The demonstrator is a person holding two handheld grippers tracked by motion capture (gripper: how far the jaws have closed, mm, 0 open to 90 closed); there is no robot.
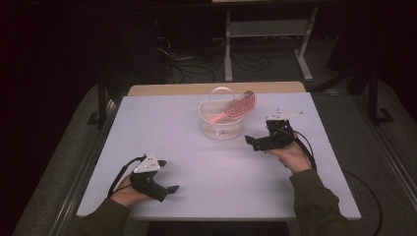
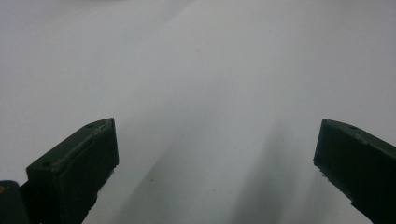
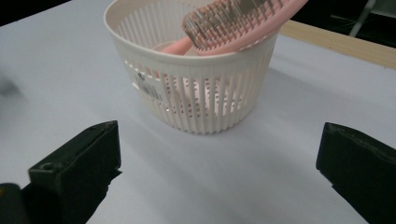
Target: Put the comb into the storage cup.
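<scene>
The right claw is spread wide and holds nothing; in the right gripper view its two black jaws stand far apart at the lower corners, with bare surface between them. It is held low over the surface, just in front of and to the right of the basket, and points toward it. The left claw is likewise spread and empty; in the left gripper view its jaws frame only plain white surface. It sits near the front left edge of the surface, well apart from the basket. The basket is a white slotted tub with a loop handle, standing upright at the middle of the far half of the surface. A pink hairbrush lies in it, tilted: the handle end is down inside the basket, and the bristled head leans on the rim and projects beyond it on the right side. A label shows on the basket wall facing the right claw.
</scene>
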